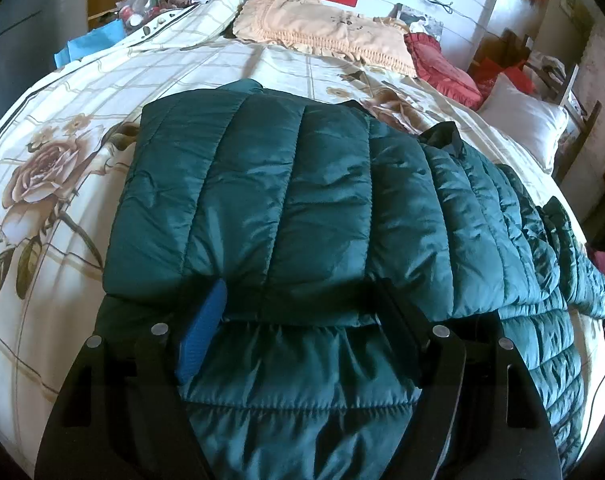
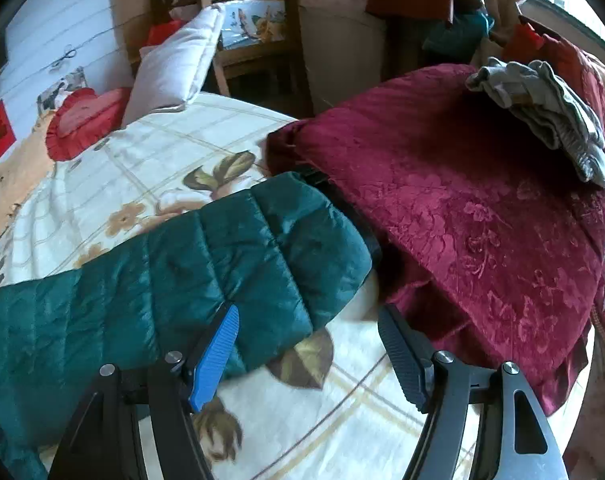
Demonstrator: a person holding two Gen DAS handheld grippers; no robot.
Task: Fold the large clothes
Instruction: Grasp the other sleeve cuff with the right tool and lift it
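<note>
A dark green quilted puffer jacket [image 1: 302, 200] lies across the floral bedspread [image 1: 62, 152], its near part folded over itself. My left gripper [image 1: 302, 304] is open, its fingers pushed in at the fold's near edge, with jacket fabric bulging between them. In the right wrist view a green sleeve [image 2: 206, 256] stretches right toward a maroon quilt [image 2: 462, 216]. My right gripper [image 2: 306, 320] is open just above the bedspread [image 2: 322, 420], its blue finger [image 2: 214, 360] touching the sleeve's near edge, nothing held.
A peach pillow [image 1: 322, 28], a red cushion [image 1: 442, 64] and a white pillow [image 1: 526, 124] lie at the head of the bed. A grey garment [image 2: 542, 112] rests on the maroon quilt. A wooden chair [image 2: 254, 40] stands beyond the bed.
</note>
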